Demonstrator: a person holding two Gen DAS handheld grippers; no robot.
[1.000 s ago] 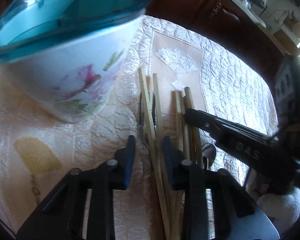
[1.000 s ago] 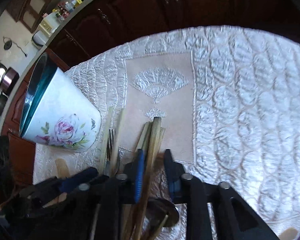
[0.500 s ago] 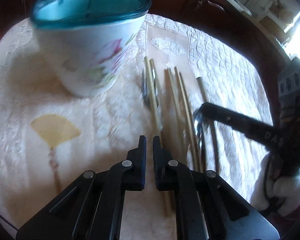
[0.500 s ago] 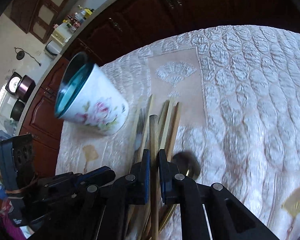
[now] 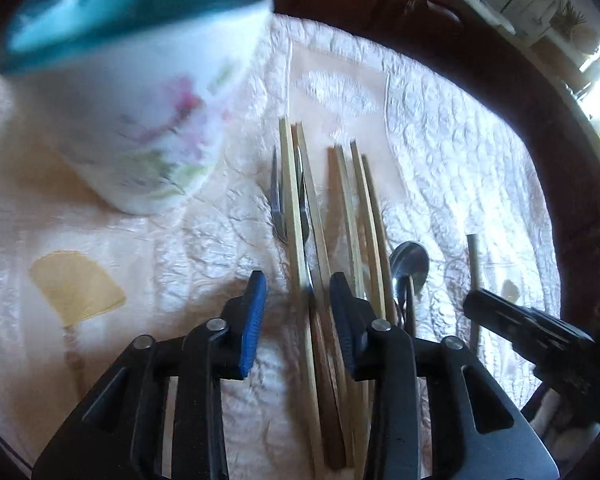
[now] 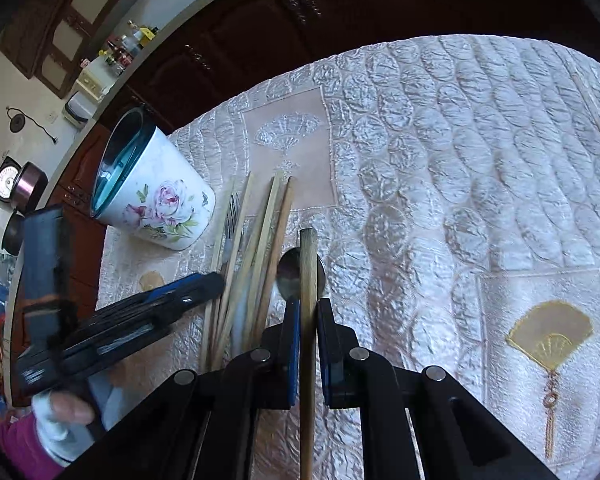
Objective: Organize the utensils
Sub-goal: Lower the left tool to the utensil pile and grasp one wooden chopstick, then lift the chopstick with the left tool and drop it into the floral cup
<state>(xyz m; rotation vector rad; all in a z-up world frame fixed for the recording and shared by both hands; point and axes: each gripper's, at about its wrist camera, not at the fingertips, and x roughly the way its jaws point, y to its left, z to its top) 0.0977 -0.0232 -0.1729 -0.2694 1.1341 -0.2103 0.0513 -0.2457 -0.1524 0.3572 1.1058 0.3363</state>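
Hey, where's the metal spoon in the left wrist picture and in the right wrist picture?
Left wrist view: the spoon lies right of centre, just right of the chopsticks.
Right wrist view: the spoon sits at centre, its bowl partly behind the clamped stick.
Shared landmark: the floral cup.

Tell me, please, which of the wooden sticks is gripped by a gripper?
The round stick, apart from the flat sticks on the cloth, clamped in the right gripper.

On the quilted tablecloth (image 6: 460,152), the cup (image 6: 156,200) stands left of the chopsticks (image 6: 260,240); the spoon (image 6: 288,276) lies right of them.
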